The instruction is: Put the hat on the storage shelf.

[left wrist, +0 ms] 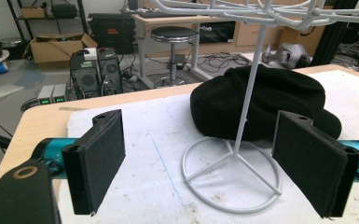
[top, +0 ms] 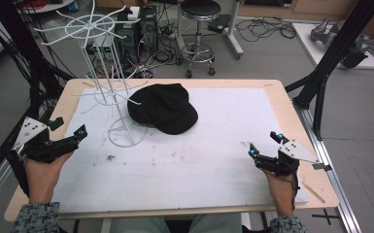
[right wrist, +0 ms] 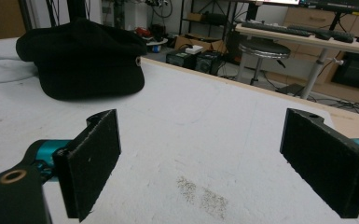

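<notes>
1. On the bench (top: 281, 97) lies a big white mat (top: 223, 145) that covers most of the top.
2. Near the far left corner stands a white wire rack (top: 104, 73). Its round foot sits on the mat and its thin pole goes straight up.
3. Just beside the rack's foot, by the middle of the far edge, lies a black cap (top: 164, 108). It is touching the foot ring. Its long way runs from the far left to the near right, and its brim points toward the near right.
4. At the left edge sits the left gripper (top: 73, 134), jaws wide apart, nothing between them, aimed at the rack and cap.
5. Close to the near right corner sits the right gripper (top: 264, 144), jaws also wide with nothing in them.
</notes>
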### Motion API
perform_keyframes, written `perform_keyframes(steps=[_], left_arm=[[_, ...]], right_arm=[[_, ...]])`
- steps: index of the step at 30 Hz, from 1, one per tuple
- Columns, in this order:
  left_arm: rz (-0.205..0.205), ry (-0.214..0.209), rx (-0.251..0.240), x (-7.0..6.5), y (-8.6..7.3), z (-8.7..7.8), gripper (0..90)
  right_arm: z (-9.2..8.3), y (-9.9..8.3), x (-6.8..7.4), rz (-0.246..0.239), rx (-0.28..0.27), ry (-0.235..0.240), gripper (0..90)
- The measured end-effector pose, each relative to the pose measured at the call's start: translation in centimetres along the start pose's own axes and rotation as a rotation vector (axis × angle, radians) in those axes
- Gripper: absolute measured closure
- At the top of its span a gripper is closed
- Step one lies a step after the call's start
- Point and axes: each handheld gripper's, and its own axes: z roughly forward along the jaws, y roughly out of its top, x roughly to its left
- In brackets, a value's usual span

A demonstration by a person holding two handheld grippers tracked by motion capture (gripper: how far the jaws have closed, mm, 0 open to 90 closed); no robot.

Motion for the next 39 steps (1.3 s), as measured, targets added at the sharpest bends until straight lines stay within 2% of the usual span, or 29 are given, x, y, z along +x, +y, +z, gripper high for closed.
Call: perform_keyframes(steps=[11, 14, 17, 23, 27, 31, 39], left_arm=[[0.004, -0.001, 0.003, -0.2, 0.0, 0.1, 17.5], [0.006, -0.007, 0.011, -0.3, -0.1, 0.2, 17.5], [0.008, -0.010, 0.011, -0.3, -0.1, 0.2, 17.4], [0.009, -0.009, 0.002, -0.3, 0.1, 0.1, 17.5], [0.004, -0.010, 0.000, -0.3, 0.1, 0.1, 17.5], [0.004, -0.016, 0.004, -0.4, 0.0, 0.3, 17.4], [0.006, -0.022, -0.010, -0.5, 0.3, 0.2, 17.5]], right_arm=[[0.3, 0.3, 0.3, -0.012, -0.006, 0.009, 11.4], [0.5, 0.8, 0.6, -0.017, -0.011, 0.025, 11.4], [1.0, 1.6, 0.6, -0.010, -0.025, 0.054, 11.4], [3.3, 3.1, 0.9, -0.041, -0.030, 0.066, 11.4], [4.9, 4.9, 1.3, -0.045, -0.038, 0.084, 11.4], [6.3, 7.3, 1.8, -0.067, -0.064, 0.105, 11.4], [9.5, 11.1, 2.4, -0.072, -0.122, 0.149, 11.5]])
